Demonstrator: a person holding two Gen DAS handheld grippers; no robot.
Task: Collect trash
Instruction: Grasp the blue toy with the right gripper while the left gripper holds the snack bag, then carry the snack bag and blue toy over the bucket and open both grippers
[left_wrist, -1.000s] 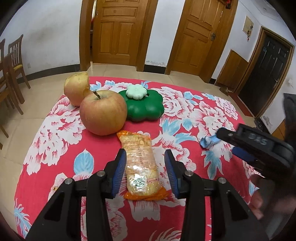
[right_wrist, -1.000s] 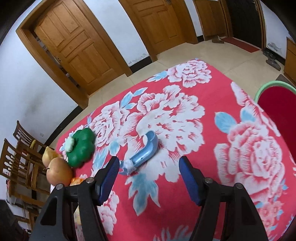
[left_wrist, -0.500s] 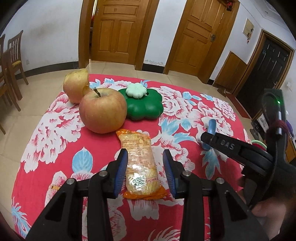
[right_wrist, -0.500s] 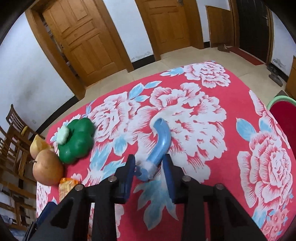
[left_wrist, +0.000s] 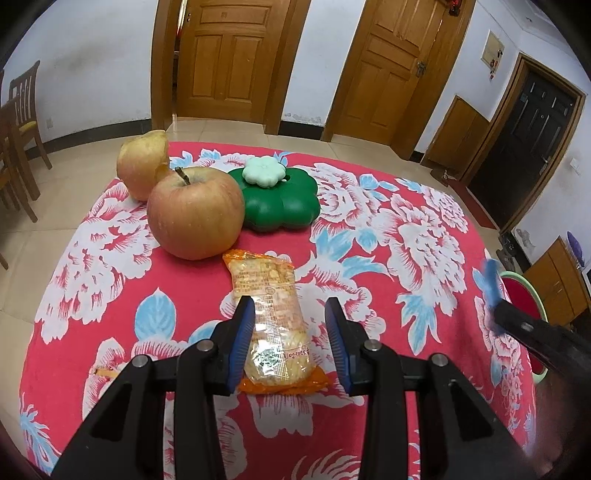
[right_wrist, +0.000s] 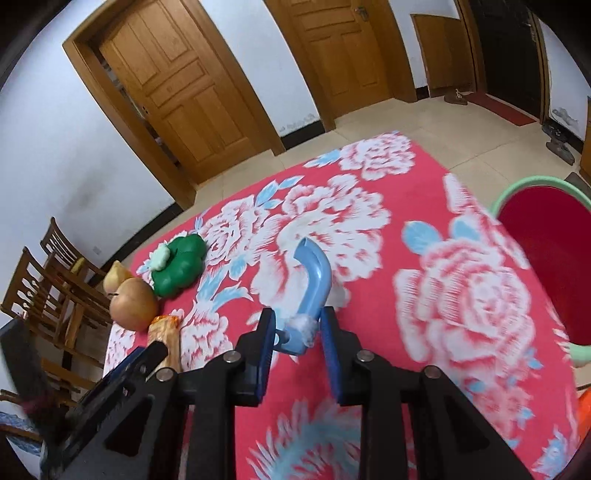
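An orange snack packet (left_wrist: 275, 325) lies on the red floral tablecloth (left_wrist: 424, 236). My left gripper (left_wrist: 290, 341) is open, one finger on each side of the packet's near end, not squeezing it. My right gripper (right_wrist: 297, 341) is shut on a blue curved plastic piece (right_wrist: 312, 284) with white fluff at its near end, lifted above the cloth. In the left wrist view the blue piece (left_wrist: 491, 282) shows blurred at the right edge. The packet also shows in the right wrist view (right_wrist: 168, 341).
A whole apple (left_wrist: 195, 214), a bitten apple (left_wrist: 142, 170) and a green flower-shaped box (left_wrist: 280, 199) stand at the table's far left. A red bin with a green rim (right_wrist: 546, 254) stands beside the table's right edge. Wooden chairs (right_wrist: 48, 280) stand to the left.
My right gripper has lifted the blue piece off the cloth and swung toward the red bin. My left gripper stays around the packet, jaws slightly wider.
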